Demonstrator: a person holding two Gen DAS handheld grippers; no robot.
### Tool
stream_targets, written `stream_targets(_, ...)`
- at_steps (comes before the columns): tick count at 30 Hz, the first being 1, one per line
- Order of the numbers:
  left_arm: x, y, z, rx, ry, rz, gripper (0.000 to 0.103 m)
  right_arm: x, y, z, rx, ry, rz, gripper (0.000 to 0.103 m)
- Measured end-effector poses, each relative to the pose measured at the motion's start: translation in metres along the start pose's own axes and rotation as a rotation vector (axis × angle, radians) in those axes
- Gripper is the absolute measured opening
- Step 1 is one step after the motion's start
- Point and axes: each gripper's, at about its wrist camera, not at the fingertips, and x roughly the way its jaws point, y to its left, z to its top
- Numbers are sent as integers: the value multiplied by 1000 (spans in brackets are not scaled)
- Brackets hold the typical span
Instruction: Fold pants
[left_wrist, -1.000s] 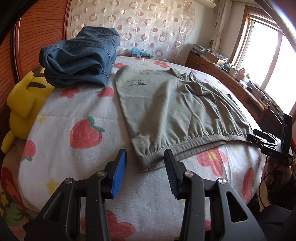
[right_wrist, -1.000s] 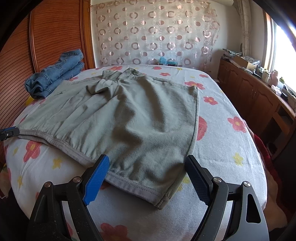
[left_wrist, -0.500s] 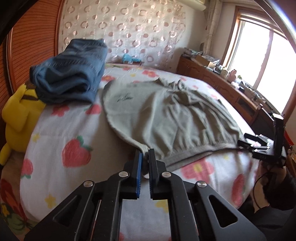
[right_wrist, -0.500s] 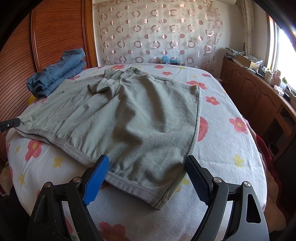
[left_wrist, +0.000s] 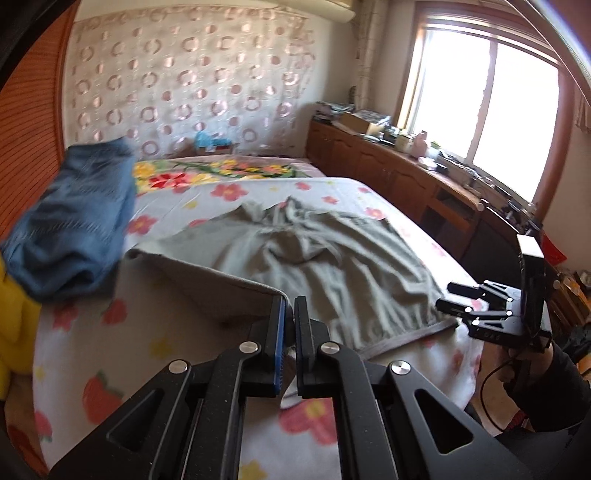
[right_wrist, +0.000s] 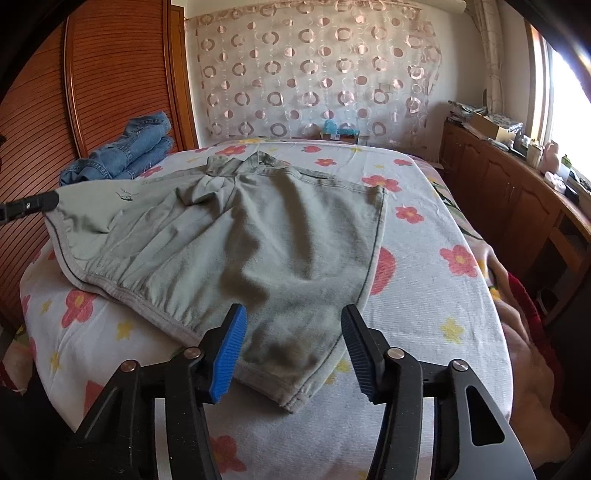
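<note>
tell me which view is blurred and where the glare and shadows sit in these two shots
Left wrist view: motion blur smears the grey pants and folded jeans, while the left gripper, shut on the pants' corner, stays sharp; the window is blown out white. Right wrist view: sharp throughout, with a dark shadow on the pants ahead of the closing right gripper, and glare only at the right edge.

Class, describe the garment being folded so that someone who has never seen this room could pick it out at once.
Start at the bed with the flower-print sheet. Spread across its middle lie the grey-green pants, one corner lifted. Unlike the folded blue jeans by the wooden headboard, they are soft, pale and unfolded.
</note>
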Motion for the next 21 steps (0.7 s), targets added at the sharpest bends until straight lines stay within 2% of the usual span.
stream_targets(4, 15, -19, 19, 37, 1, -43, 6, 0, -5, -1, 9, -2, -1, 47)
stream_targets(8, 26, -42, 35, 80, -4, -86, 6, -1, -13, -2, 53, -6, 19, 47)
stream_targets(15, 42, -85, 60, 140, -8, -182, 6, -6, -21, -4, 54, -16, -2, 47)
stream_targets(21, 54, -113, 70, 183, 2, -219, 6, -12, -27, -6, 64, -30, -7, 47)
